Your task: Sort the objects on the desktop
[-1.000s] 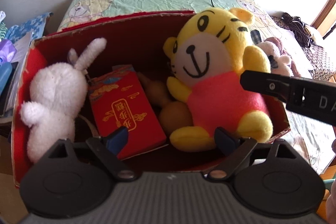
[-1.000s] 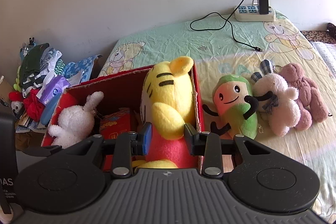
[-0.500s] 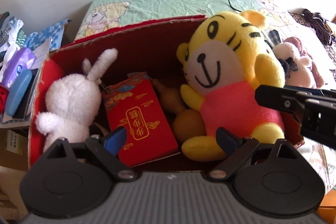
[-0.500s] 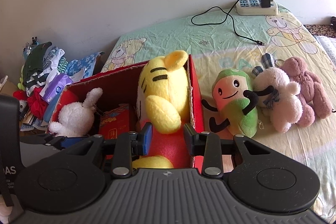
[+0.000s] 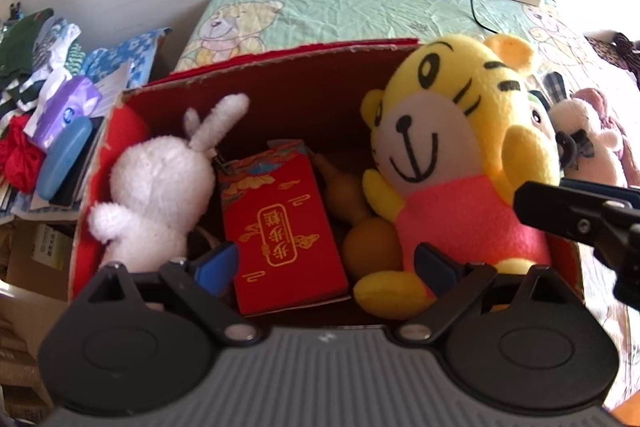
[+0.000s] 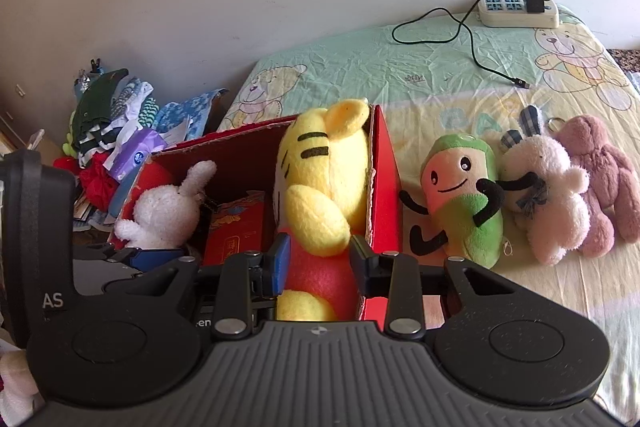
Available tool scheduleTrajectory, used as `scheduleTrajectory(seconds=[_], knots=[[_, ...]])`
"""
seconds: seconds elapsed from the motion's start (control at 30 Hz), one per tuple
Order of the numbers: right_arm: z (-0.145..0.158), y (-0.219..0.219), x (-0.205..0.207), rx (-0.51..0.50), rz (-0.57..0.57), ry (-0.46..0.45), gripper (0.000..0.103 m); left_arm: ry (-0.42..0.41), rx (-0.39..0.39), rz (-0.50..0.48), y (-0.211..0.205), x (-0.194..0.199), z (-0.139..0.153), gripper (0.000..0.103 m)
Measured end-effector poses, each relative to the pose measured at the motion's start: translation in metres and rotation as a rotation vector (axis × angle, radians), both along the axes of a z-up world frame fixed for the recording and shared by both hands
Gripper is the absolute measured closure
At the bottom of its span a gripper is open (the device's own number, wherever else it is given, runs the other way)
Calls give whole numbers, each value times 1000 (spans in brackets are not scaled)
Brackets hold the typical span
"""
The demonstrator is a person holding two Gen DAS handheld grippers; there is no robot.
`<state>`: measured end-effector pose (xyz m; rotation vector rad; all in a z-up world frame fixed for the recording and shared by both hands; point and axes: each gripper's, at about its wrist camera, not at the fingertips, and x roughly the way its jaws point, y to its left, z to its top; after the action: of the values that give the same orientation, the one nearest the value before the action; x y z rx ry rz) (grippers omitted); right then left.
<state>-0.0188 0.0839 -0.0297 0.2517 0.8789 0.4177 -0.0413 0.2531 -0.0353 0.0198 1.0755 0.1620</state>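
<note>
The red cardboard box point(image 5: 280, 75) sits at the near left corner of a bed covered by a pale green sheet printed with teddy bears point(image 6: 420, 67), and everything else is placed from that box. Inside it, against its right wall, sits a yellow plush tiger in a pink shirt point(image 5: 452, 163), upright and facing into the box; against the left wall is a white fluffy plush rabbit point(image 5: 160, 187), and between the two lie a red packet with gold lettering point(image 5: 280, 227) and a tan gourd-shaped object point(image 5: 360, 227). The left gripper point(image 5: 326, 265) hovers at the box's near edge with its jaws spread wide and nothing between them. The right gripper point(image 6: 318, 261) is at the box's near right corner, its jaws apart on either side of the tiger's pink body and the box wall; whether the pads actually press them I cannot tell. Just outside the box's right wall, on the sheet, lie a green and peach plush with a smiling face point(image 6: 460, 203), a cream plush bunny with checked ears point(image 6: 544, 195) touching it, and a mauve plush bear point(image 6: 600, 183). Beyond the box, by the wall, is a white power strip with a black charger point(image 6: 516, 7). Left of the box is a heap of clothes and packets point(image 6: 116, 131).
</note>
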Motion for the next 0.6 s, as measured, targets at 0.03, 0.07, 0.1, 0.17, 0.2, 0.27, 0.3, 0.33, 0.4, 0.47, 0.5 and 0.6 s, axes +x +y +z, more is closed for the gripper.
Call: scheduleTrajectory(seconds=[0.03,0.07,0.1,0.17,0.2,0.27,0.3,0.33,0.4,0.47,0.5,0.6], knots=[[1,-1,0,4,6,-2,67,-1,6,6,0,0,1,8],[1,-3,1,8,12,-4,67,-2,11,11,-1,0,2,8],[1,-4,2,10,16,-4,67,-2,15,16,-1,-1,3,8],[1,-7,3,11,22,-5,67,5,20,29,-2,-1,3,8],[1,-8,3,12,26,-6,67,8,23,35,-3,-2,4,8],[2,-11,2,18,34,-7,67,11,31,45,-4,-2,6,8],[2,-12,2,22,37,-6,67,9,38,48,-5,-3,7,8],[2,-13,2,27,40,-5,67,7,44,51,-6,-4,8,8],[2,-16,2,33,44,-1,67,-1,53,56,-8,-5,12,8],[2,-19,2,33,45,-2,67,-15,62,59,-12,-7,18,7],[2,-20,2,33,45,-2,67,-23,68,59,-14,-8,21,7],[2,-27,2,36,40,-3,67,-49,92,61,-22,-10,30,6]])
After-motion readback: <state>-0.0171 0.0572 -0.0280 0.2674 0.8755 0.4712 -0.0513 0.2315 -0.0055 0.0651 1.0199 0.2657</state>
